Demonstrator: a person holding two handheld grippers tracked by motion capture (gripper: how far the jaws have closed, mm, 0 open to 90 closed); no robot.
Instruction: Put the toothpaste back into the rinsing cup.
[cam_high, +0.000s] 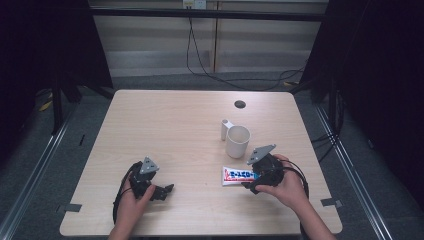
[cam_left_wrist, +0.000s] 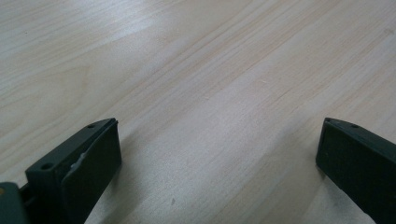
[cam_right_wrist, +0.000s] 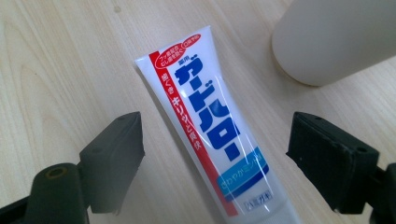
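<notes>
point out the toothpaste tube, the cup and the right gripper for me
toothpaste tube (cam_right_wrist: 205, 126), right gripper view, on the blue lettering at mid-body
cup (cam_high: 238, 141), high view, on its outer side wall
right gripper (cam_right_wrist: 215, 158), right gripper view, midway between its open fingers, over the tube

One bench (cam_high: 165, 125), light wood. One white mug (cam_high: 237, 141) on it, right of centre. One white toothpaste tube (cam_high: 239, 175) lying flat just near of the mug, blue and red print on it. One dark round hole (cam_high: 240, 104) in the bench top, far side. Two grippers: left gripper (cam_high: 167, 189) at near left, right gripper (cam_high: 248, 185) at near right, each with two black jaws set apart. Two hands: left hand (cam_high: 132, 197), right hand (cam_high: 285, 185). Two grey three-cornered plates, one on each gripper.
</notes>
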